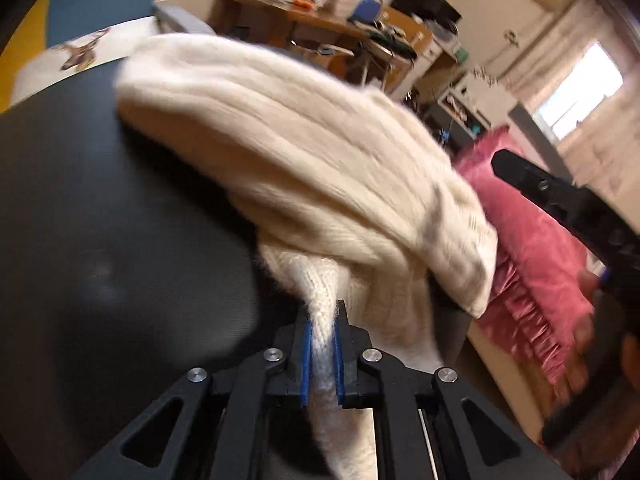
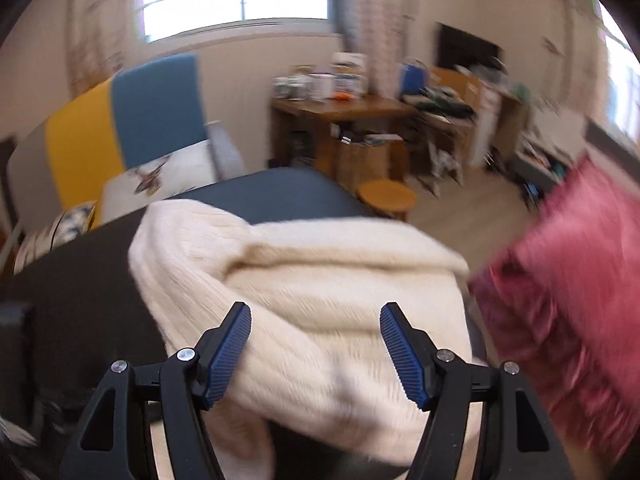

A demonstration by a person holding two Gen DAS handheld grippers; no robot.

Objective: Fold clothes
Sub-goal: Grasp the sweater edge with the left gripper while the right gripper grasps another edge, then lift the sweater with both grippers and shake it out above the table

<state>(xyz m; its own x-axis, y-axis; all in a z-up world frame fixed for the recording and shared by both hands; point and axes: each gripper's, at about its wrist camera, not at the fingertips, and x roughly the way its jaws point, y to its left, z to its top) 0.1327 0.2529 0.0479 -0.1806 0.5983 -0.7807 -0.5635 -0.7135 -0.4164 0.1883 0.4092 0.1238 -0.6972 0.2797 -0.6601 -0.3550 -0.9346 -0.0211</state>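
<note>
A cream ribbed knit sweater (image 1: pixel 280 132) lies bunched on a black table (image 1: pixel 80 208). My left gripper (image 1: pixel 323 316) is shut on a twisted fold of the sweater, which runs up between its blue pads (image 1: pixel 306 356). The knit stretches from that fold up to the bulk of the garment. In the right wrist view the same sweater (image 2: pixel 312 280) fills the middle. My right gripper (image 2: pixel 315 312) stands open just above it, with nothing pressed between its blue pads (image 2: pixel 230 356). The right gripper also shows at the right edge of the left wrist view (image 1: pixel 560 204).
A pink satin cushion (image 1: pixel 532 248) (image 2: pixel 572 280) lies right of the sweater at the table's edge. Behind are a yellow and blue chair (image 2: pixel 132 128), a cluttered wooden desk (image 2: pixel 348 112) and a small round stool (image 2: pixel 386 196).
</note>
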